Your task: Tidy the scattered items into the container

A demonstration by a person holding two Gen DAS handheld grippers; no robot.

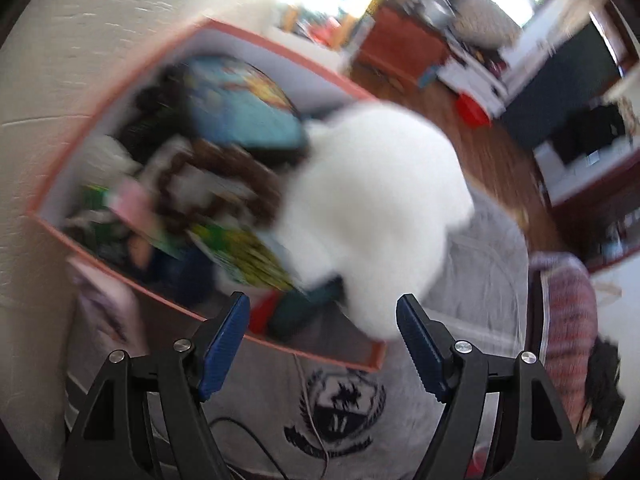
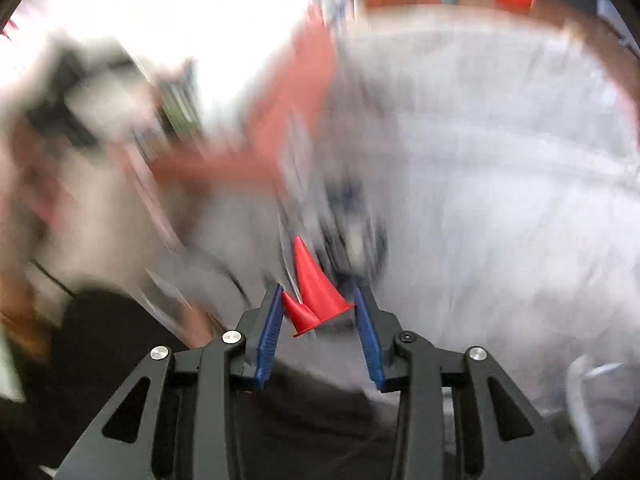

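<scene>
Pinching two small red cones [image 2: 312, 300] between its blue pads, my right gripper [image 2: 319, 304] had them clamped, the taller one pointing toward twelve o'clock and the shorter leaning at its ten o'clock side. Beyond them that view blurred: grey cloth [image 2: 500, 200] from one to four o'clock, a coral streak at eleven that I took for the box wall. My left gripper [image 1: 324, 320] stood wide apart with nothing between the pads. Just past it, at twelve to one o'clock, a fluffy white plush [image 1: 372, 216] sat over the near corner of the coral-rimmed box [image 1: 120, 276]; whether it rested inside I could not tell. Books and toys filled the box toward ten o'clock. I judged the step a carry: next, bring the cones over the rim and release.
</scene>
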